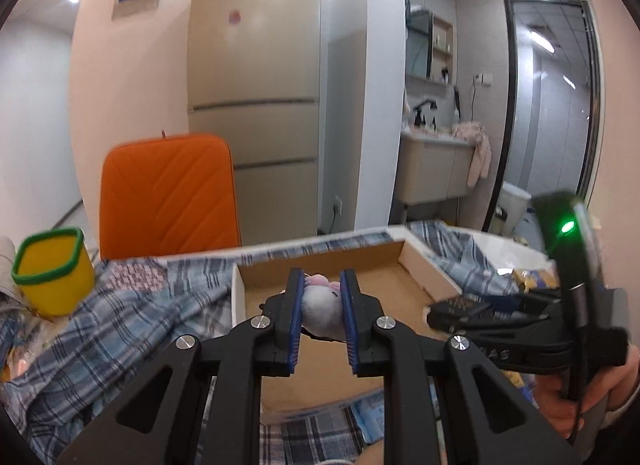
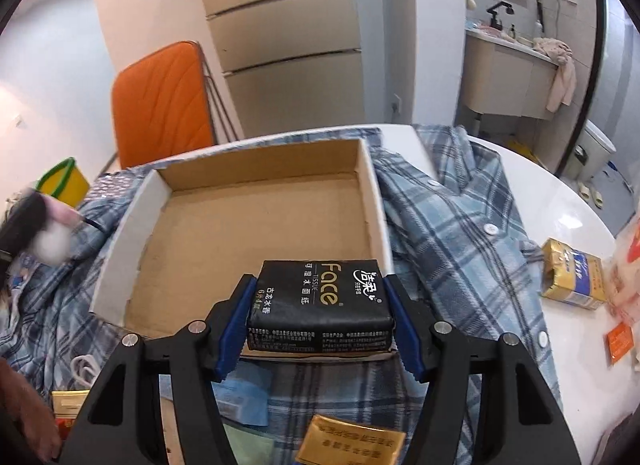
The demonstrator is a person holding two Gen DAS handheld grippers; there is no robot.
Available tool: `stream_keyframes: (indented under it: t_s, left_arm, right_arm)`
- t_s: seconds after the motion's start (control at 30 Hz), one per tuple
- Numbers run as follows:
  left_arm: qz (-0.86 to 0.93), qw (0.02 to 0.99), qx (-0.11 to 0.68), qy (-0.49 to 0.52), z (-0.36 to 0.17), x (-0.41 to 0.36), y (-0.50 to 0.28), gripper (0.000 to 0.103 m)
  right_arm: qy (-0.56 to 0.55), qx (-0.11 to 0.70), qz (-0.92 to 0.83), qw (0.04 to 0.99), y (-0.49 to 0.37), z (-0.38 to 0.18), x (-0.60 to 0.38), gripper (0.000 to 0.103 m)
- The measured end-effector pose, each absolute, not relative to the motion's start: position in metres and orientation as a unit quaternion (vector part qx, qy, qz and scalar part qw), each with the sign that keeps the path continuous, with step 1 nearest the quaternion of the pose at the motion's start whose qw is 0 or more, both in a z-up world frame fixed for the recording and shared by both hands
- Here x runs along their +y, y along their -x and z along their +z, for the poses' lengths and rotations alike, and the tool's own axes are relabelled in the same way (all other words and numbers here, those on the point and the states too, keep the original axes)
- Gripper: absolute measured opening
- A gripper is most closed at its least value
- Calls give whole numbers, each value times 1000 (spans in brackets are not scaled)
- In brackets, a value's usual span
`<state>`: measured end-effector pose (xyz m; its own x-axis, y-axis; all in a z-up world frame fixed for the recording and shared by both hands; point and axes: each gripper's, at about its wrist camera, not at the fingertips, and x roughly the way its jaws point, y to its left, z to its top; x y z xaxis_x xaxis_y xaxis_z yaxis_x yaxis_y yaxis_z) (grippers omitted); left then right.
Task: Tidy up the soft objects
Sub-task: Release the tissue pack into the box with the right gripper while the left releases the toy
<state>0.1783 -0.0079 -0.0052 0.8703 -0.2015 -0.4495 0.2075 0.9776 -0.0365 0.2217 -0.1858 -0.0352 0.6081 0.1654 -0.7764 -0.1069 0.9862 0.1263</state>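
**Both claws loaded, box waiting**

On the left, the left claw (image 1: 322, 307) is clamped narrow on a small grey-and-pink plush toy (image 1: 322, 305), squeezed between the blue pads and held above the near-left part of the shallow open brown cardboard box (image 2: 368, 181). The toy's pink end points away from the camera, toward the box's far wall; its long axis looks to run roughly along the claw's fingers (it is too squashed to be sure).

To the right, the right claw (image 2: 320, 305) grips a black soft pack of facial tissues (image 2: 320, 305) at middling width, pads on its two short ends. The pack's long axis lies across the claw, parallel to the box's near wall, label up, over the near-right corner.

This looks like the placing step. The next move probably calls for lowering each item to the box floor and letting go, kept apart so they lie side by side on the plaid-shirt-covered surface (image 2: 460, 249).
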Motion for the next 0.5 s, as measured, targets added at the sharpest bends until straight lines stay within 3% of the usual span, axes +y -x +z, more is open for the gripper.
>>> stream_keyframes:
  t_s: [0.2,0.43,0.5]
  left_arm:
    - [-91,959,270,-3,-24,-6,-198,17]
    - [-89,953,290,12,-30,0,-202,17]
    - [-85,951,296,12,-31,0,-203,21]
  right_arm:
    - [-27,389,52,919,-219,-34,-182,65]
    - [-16,390,56,919,-221,-40,-177,66]
    - [-22,383,59,921,-220,-38,-179,70]
